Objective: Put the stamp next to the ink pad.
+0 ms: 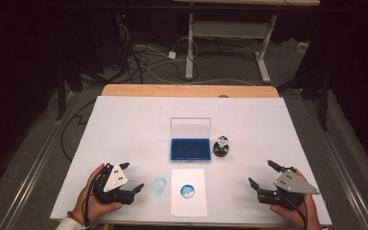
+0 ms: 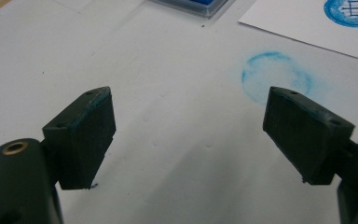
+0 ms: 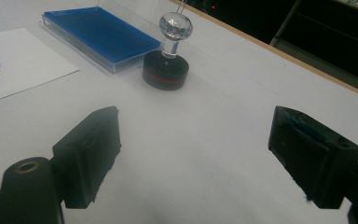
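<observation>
A blue ink pad (image 1: 190, 149) (image 3: 100, 33) lies open mid-table with its clear lid (image 1: 190, 128) standing up behind it. Right beside it stands a round black stamp (image 1: 221, 146) (image 3: 166, 66) with a clear faceted knob. A white sheet of paper (image 1: 189, 191) (image 3: 14, 60) near the front edge carries a round blue stamp print (image 1: 187, 191) (image 2: 352, 11). A fainter blue ring mark (image 1: 158, 185) (image 2: 276, 73) is on the table cover left of the sheet. My left gripper (image 1: 131, 177) (image 2: 189, 128) rests open at front left. My right gripper (image 1: 262, 174) (image 3: 196, 154) rests open at front right, nothing between its jaws.
A white cover (image 1: 124, 129) spreads over the wooden table (image 1: 189, 90). Beyond the far edge, cables and the legs of another desk (image 1: 189, 48) stand on the dark floor.
</observation>
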`<move>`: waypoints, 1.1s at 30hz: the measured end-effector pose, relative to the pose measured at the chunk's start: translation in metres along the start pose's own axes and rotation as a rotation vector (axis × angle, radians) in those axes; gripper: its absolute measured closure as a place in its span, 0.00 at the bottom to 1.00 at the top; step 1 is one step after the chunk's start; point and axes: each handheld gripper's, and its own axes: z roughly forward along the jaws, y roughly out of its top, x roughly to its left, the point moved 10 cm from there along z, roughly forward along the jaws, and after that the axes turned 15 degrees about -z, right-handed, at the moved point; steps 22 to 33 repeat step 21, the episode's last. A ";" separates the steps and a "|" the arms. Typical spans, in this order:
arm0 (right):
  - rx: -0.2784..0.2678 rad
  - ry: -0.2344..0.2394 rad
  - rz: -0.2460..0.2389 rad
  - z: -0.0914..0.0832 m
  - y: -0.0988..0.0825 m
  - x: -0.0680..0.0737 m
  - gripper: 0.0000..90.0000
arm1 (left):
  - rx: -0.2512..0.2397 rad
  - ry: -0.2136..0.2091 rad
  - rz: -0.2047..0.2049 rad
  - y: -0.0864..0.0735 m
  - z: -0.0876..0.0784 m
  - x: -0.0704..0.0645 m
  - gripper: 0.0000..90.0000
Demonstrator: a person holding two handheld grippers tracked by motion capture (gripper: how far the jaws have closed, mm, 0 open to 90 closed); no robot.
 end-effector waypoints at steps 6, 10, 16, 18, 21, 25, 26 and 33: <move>0.001 -0.001 0.000 0.000 0.000 0.000 0.19 | 0.002 0.001 0.002 0.000 0.000 0.001 0.19; -0.001 -0.003 0.000 0.000 0.000 -0.001 0.19 | -0.004 0.005 0.009 0.001 0.001 0.002 0.19; 0.001 0.000 0.000 0.000 -0.001 -0.001 0.19 | 0.008 -0.003 -0.001 0.000 0.002 0.001 0.19; 0.001 0.000 -0.001 0.000 -0.001 -0.001 0.19 | 0.010 -0.003 -0.002 0.000 0.003 0.001 0.19; 0.004 0.001 0.001 0.001 -0.002 -0.001 0.19 | 0.010 -0.004 -0.003 0.001 0.004 0.001 0.19; 0.004 0.001 0.001 0.001 -0.002 -0.001 0.19 | 0.010 -0.004 -0.003 0.001 0.004 0.001 0.19; 0.004 0.001 0.001 0.001 -0.002 -0.001 0.19 | 0.010 -0.004 -0.003 0.001 0.004 0.001 0.19; 0.004 0.001 0.001 0.001 -0.002 -0.001 0.19 | 0.010 -0.004 -0.003 0.001 0.004 0.001 0.19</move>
